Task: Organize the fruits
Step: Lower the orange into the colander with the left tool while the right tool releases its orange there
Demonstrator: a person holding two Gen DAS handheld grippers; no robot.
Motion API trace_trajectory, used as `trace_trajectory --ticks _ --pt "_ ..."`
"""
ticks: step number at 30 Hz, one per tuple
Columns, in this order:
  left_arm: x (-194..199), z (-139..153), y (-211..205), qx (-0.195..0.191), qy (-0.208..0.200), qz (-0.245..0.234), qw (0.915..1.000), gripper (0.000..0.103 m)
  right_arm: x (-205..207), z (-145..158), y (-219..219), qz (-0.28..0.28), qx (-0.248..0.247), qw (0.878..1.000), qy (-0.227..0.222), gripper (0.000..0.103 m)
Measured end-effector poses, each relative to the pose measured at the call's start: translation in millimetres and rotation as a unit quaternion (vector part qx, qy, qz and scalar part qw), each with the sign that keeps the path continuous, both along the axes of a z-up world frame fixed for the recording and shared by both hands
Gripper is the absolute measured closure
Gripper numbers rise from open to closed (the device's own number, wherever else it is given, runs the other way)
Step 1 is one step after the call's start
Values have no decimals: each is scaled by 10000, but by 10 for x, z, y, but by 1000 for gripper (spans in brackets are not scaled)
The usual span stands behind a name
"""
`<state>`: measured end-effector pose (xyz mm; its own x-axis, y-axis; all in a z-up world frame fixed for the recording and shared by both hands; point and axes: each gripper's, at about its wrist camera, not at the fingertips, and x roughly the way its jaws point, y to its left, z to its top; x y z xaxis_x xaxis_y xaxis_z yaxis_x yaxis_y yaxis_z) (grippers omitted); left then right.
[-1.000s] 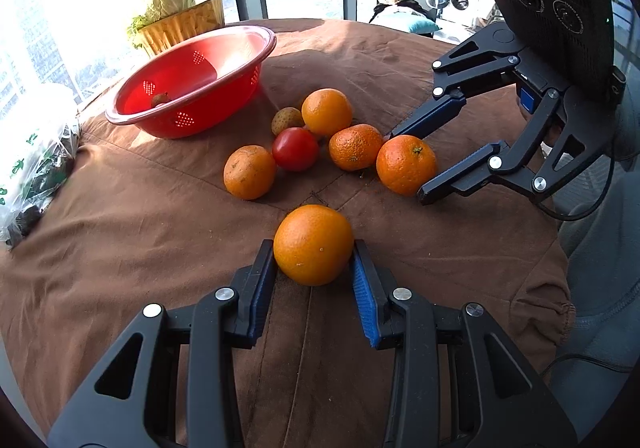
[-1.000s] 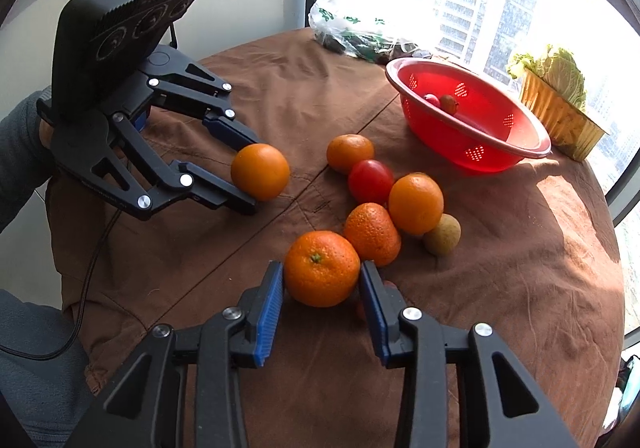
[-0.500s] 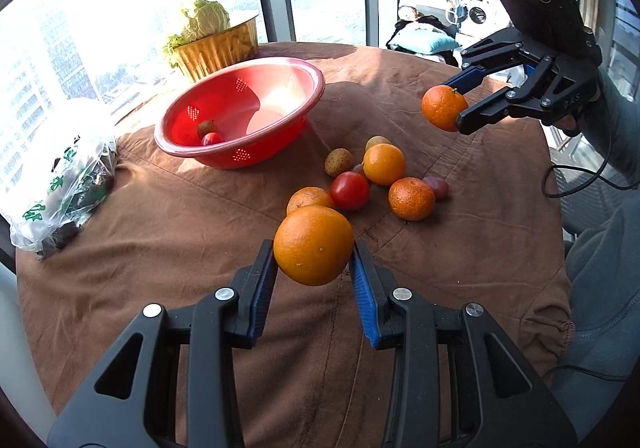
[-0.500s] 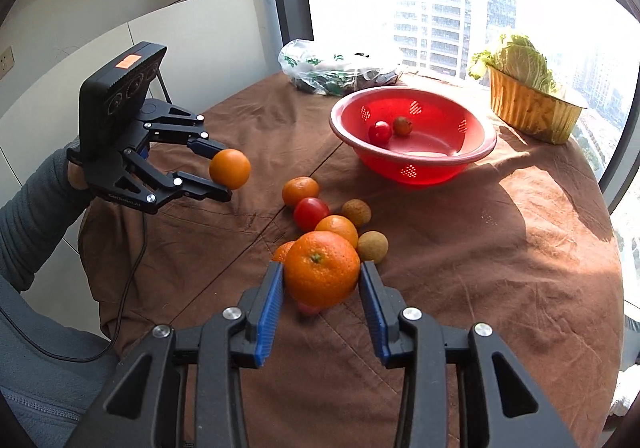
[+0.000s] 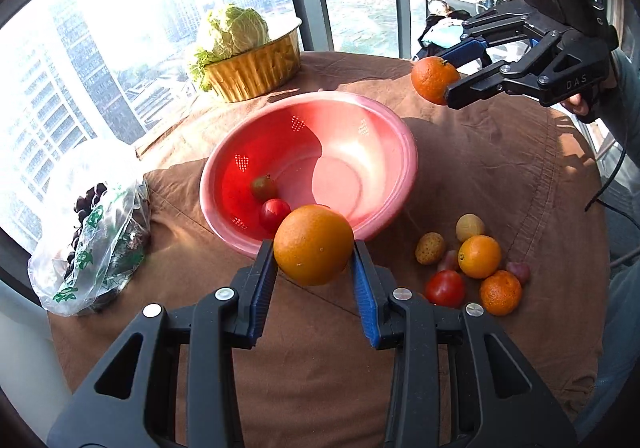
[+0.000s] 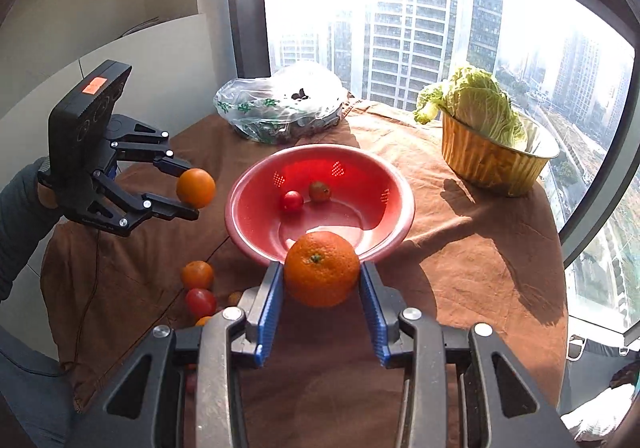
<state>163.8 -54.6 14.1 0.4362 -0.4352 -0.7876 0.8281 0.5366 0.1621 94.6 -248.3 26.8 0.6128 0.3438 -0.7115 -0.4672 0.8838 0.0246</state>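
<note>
My left gripper (image 5: 314, 268) is shut on an orange (image 5: 313, 244) and holds it in the air at the near rim of the red colander bowl (image 5: 384, 140). It also shows in the right wrist view (image 6: 188, 190), left of the bowl (image 6: 248, 188). My right gripper (image 6: 322, 288) is shut on a second orange (image 6: 322, 268), raised at the bowl's near rim; in the left wrist view it (image 5: 440, 78) hovers past the bowl's far right. Two small tomatoes (image 6: 292, 201) lie in the bowl.
Loose oranges, a tomato (image 5: 445, 288) and small brown fruits (image 5: 430, 248) lie on the brown cloth right of the bowl. A gold bowl with a cabbage (image 5: 256, 64) stands behind it. A plastic bag of dark fruit (image 5: 96, 232) lies at the left by the window.
Both grippers lifted their oranges off the cloth and carried them toward the red bowl, which now sits much closer in both views.
</note>
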Motion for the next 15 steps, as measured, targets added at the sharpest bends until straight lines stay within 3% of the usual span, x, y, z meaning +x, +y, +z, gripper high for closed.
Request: trace_trajectory --ticks 7,15 --pt "449 -138 -378 561 213 112 9981 68 605 -107 253 171 -392 9981 439 62" --pt "592 -366 -616 1095 379 -12 9933 68 1039 -446 452 233 -970 9919 790 62"
